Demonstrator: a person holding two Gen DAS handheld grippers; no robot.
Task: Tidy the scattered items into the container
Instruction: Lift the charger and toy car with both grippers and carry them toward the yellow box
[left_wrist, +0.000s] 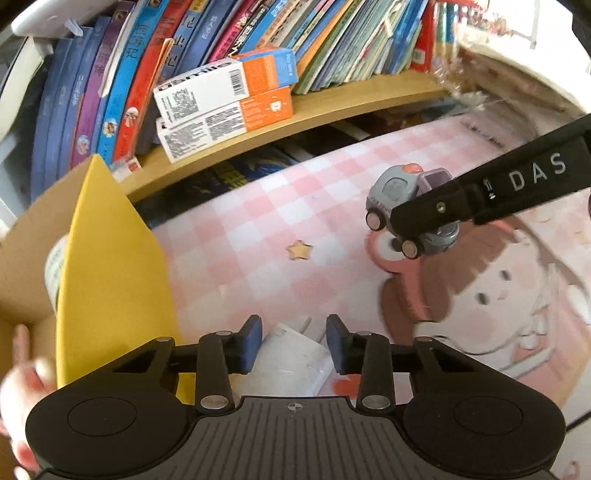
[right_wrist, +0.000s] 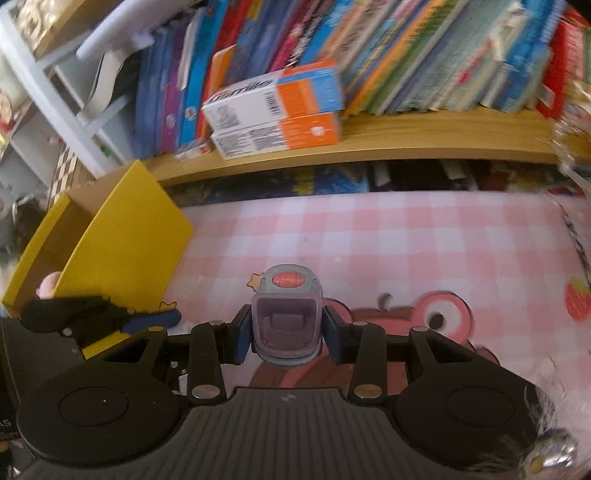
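Holding a white-labelled item: yellow-flapped cardboard box (left_wrist: 110, 266).

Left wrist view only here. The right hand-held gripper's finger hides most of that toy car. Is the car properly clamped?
Observer: Yes. In the right wrist view the right hand-held gripper has both pads pressed on the toy car, one on each side.
Operator: Which way does the car face?
Observer: Its open purple end faces the camera, with the red button on top.
Operator: How does the yellow box look from there?
Observer: The yellow box has a second yellow flap on its far side, with brown card between the two. The left hand-held gripper is at the near flap's lower edge. Its white packet is hidden from that side.
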